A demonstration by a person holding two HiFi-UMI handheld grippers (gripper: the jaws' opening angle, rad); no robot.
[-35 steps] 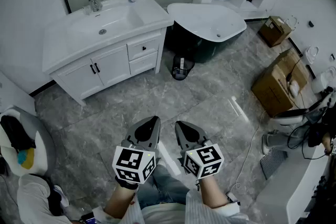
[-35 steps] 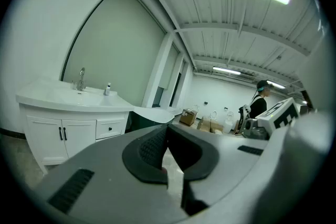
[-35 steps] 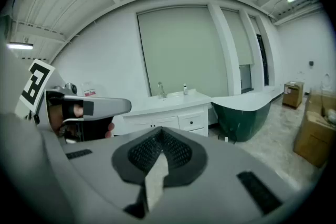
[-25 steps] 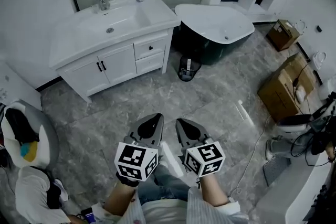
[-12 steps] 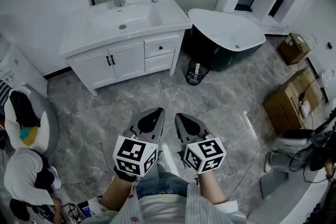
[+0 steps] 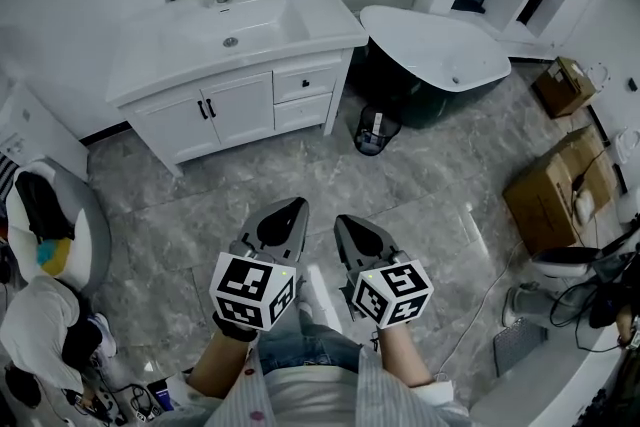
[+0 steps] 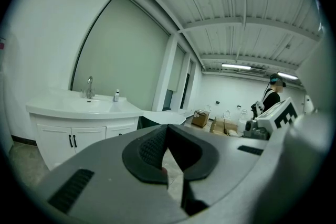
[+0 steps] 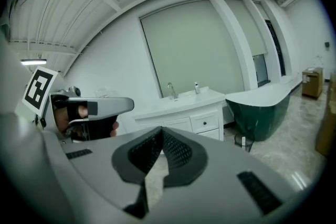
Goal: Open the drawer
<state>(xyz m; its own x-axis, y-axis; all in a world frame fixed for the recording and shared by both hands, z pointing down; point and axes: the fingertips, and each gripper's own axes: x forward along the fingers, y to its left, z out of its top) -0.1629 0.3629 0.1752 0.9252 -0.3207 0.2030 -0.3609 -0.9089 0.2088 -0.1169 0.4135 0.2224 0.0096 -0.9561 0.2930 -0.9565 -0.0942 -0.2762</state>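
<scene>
The white vanity [image 6: 240,35] stands against the far wall, with two small drawers at its right end. The upper drawer [image 6: 306,82] has a black knob and is closed, and so is the lower drawer [image 6: 303,111]. The right gripper view also shows the upper drawer [image 8: 203,122]. My left gripper [image 6: 283,211] and right gripper [image 6: 350,224] are side by side low over the grey floor, far short of the vanity. In its own view the left gripper [image 7: 167,131] is shut on nothing. The right gripper [image 8: 161,131] is likewise shut and empty.
A dark bathtub with a white rim [image 6: 430,45] stands right of the vanity, a small bin [image 6: 375,130] in front of it. Cardboard boxes [image 6: 545,190] and cables lie at the right. A chair with clothes [image 6: 45,235] is at the left. A person [image 7: 270,94] stands far off.
The vanity has slid rightwards and looks a little nearer in the head view. Both grippers have kept their places side by side and stayed shut.
</scene>
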